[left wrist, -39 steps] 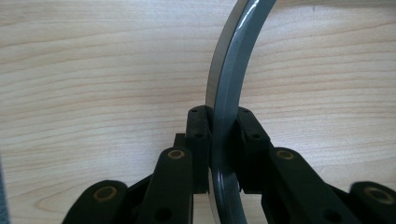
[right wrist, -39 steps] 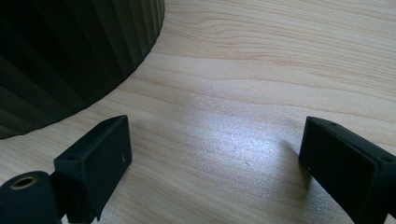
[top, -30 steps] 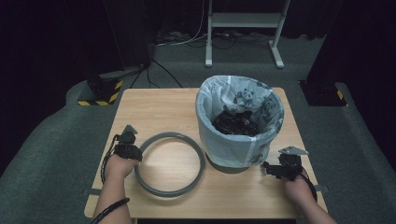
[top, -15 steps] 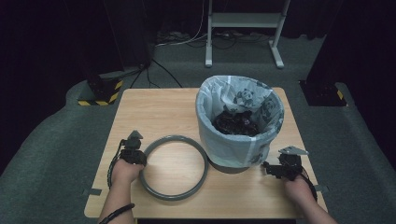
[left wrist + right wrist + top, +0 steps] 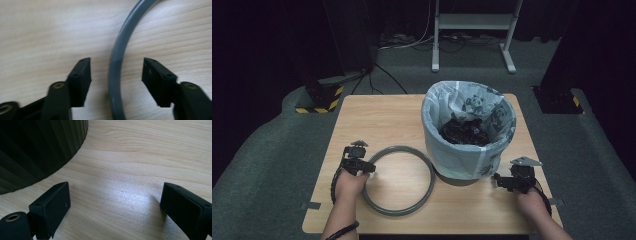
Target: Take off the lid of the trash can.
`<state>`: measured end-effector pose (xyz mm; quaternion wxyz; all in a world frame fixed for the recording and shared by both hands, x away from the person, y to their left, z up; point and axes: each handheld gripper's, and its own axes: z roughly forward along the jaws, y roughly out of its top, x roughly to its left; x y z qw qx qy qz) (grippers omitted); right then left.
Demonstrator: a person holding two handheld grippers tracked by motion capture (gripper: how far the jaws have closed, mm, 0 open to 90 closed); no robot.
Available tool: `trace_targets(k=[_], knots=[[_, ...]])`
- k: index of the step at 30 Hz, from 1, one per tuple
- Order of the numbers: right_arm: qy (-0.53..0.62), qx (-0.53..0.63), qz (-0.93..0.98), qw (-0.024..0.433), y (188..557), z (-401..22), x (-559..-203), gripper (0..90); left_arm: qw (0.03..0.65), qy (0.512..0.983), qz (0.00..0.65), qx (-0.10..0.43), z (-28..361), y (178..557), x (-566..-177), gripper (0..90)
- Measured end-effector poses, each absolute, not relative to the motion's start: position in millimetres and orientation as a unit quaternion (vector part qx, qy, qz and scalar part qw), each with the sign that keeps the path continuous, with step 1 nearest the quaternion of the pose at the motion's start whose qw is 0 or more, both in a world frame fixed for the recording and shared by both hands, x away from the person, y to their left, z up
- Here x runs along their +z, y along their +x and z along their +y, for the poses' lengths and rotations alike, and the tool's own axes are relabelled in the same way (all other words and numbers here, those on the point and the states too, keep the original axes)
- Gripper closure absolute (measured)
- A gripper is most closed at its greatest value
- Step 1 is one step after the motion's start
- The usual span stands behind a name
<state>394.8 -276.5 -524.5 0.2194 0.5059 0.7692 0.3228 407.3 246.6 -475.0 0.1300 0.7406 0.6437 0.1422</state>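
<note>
- The grey ring (image 5: 398, 180) lies flat on the table's (image 5: 377, 117) front-left, just beside the bin (image 5: 468, 135).
- Thin, plain, round band.
- The left gripper (image 5: 368, 167) straddles its left edge, jaws just opened, pads clear.
- The right gripper (image 5: 498, 180), spread, rests near the front-right edge.

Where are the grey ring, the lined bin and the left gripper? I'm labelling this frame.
grey ring (image 5: 430, 176): high view, its right-hand arc on the table.
lined bin (image 5: 462, 157): high view, bag-covered front wall.
left gripper (image 5: 116, 68): left gripper view, between its open jaws, over the ring.
</note>
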Motion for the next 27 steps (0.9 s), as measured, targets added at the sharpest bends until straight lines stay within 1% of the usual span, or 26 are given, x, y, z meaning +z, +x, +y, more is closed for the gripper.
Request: trace_targets(k=[1,2,5,6,9,12,15,18,20,24,27], knots=[[0.506,0.323,0.769,0.22,394.8,-276.5,-524.5,9.1,0.137,0.745,0.635,0.148,243.4,406.5,-474.8,36.5],[0.506,0.323,0.769,0.22,394.7,-276.5,-524.5,9.2,0.141,0.748,0.63,0.156,240.8,405.7,-474.5,33.0],[0.507,0.323,0.768,0.22,394.3,-276.4,-524.5,9.2,0.149,0.75,0.621,0.173,233.5,403.7,-476.4,31.7],[0.508,0.324,0.767,0.22,394.1,-276.2,-524.6,9.2,0.156,0.748,0.621,0.177,231.9,403.4,-477.6,30.1],[0.507,0.324,0.768,0.219,393.4,-276.9,-524.5,9.4,0.193,0.736,0.626,0.171,228.5,403.2,-482.6,24.9],[0.504,0.323,0.769,0.222,392.7,-277.7,-524.5,9.7,0.227,0.731,0.615,0.19,225.4,398.8,-487.8,18.3],[0.505,0.322,0.768,0.228,391.0,-277.9,-524.3,10.1,0.246,0.74,0.592,0.204,224.5,392.1,-485.1,18.4],[0.503,0.319,0.767,0.239,389.7,-276.5,-523.8,11.7,0.257,0.749,0.568,0.225,220.8,389.0,-473.2,15.6],[0.503,0.315,0.767,0.244,389.8,-275.8,-522.7,13.0,0.277,0.748,0.561,0.223,219.9,387.7,-468.9,15.0],[0.499,0.313,0.766,0.257,388.2,-274.1,-517.5,13.8,0.291,0.763,0.535,0.215,213.1,388.6,-467.7,14.4],[0.494,0.338,0.755,0.268,384.4,-275.8,-507.2,14.4,0.301,0.77,0.524,0.205,208.8,391.1,-469.6,14.1]])
